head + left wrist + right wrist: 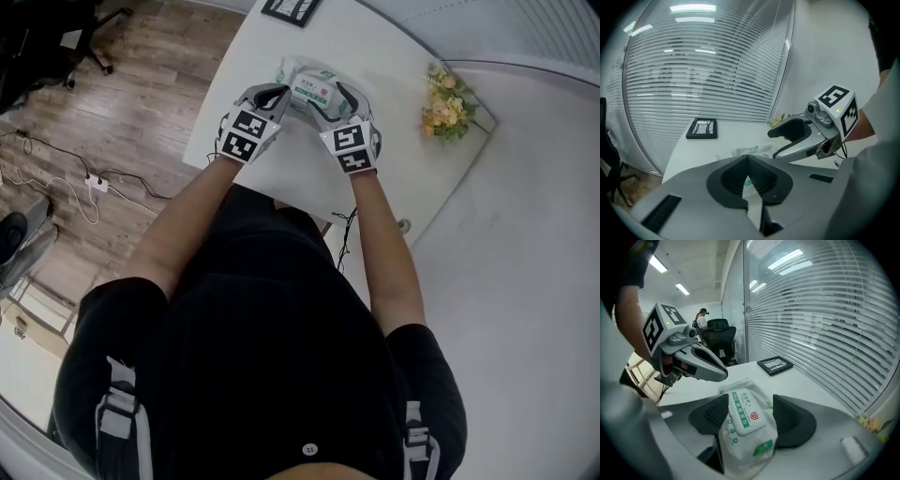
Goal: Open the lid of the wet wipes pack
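A white wet wipes pack (309, 89) with green print lies on the white table (262, 47), its flat lid (745, 411) down and facing up. My right gripper (750, 399) is open, one dark pad on each side of the pack's near end; I cannot tell if either touches it. In the head view it (339, 97) is at the pack's right. My left gripper (747, 159) is shut with its tips together, nothing in it, just above the pack's left edge (740, 151). In the right gripper view the left gripper (723, 375) hovers over the pack's far left corner.
A black picture frame (291, 9) lies flat at the table's far end. A small bunch of yellow flowers (446, 103) stands at the right by the glass wall. The table's left edge drops to a wooden floor with cables (94, 183). An office chair (719, 341) stands beyond.
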Available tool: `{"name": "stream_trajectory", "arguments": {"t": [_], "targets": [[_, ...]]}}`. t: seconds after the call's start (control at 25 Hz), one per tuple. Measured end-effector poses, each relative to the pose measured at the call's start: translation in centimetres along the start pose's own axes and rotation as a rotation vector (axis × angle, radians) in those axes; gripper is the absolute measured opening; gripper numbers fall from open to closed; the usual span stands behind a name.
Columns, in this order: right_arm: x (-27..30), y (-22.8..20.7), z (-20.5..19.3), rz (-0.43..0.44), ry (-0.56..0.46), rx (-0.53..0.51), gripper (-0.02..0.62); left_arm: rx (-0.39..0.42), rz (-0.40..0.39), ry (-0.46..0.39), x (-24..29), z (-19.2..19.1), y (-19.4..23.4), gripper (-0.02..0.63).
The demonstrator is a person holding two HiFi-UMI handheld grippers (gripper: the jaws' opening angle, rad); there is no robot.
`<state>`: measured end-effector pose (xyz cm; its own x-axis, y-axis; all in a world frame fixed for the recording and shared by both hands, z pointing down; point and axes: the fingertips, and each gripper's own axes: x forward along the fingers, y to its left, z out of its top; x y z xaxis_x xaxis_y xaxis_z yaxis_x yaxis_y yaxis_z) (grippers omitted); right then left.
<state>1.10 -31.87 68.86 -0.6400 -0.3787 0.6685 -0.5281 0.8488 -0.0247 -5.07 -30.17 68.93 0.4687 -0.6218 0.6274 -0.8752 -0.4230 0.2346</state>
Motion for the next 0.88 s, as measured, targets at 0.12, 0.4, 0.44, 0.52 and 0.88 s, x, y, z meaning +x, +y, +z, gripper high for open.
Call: {"name": "stream_trajectory", "arguments": {"t": [0.12,0.4,0.44,0.52,0.88], "targets": [[0.9,0.3,-0.5,0.013,0.023,-0.017,0.308,-0.025,0.013,0.032,1.3,-1.0,0.7,0.008],[2.7,0.9,-2.5,0.026,0.106,-0.055,0.331,-0.065,0.008,0.093,2.8,-2.9,1.0,0.008],[2.9,1.0,-2.7,0.026,0.112,-0.065,0.331,-0.068,0.01,0.097,2.9,-3.1,1.1,0.008],[3.2,1.0,-3.0,0.025,0.127,-0.091,0.331,-0.073,0.012,0.107,3.1,-3.4,1.1,0.008],[4.0,1.0,-3.6,0.026,0.169,-0.127,0.333,-0.107,0.017,0.141,3.8,-4.6,1.5,0.008]]}}
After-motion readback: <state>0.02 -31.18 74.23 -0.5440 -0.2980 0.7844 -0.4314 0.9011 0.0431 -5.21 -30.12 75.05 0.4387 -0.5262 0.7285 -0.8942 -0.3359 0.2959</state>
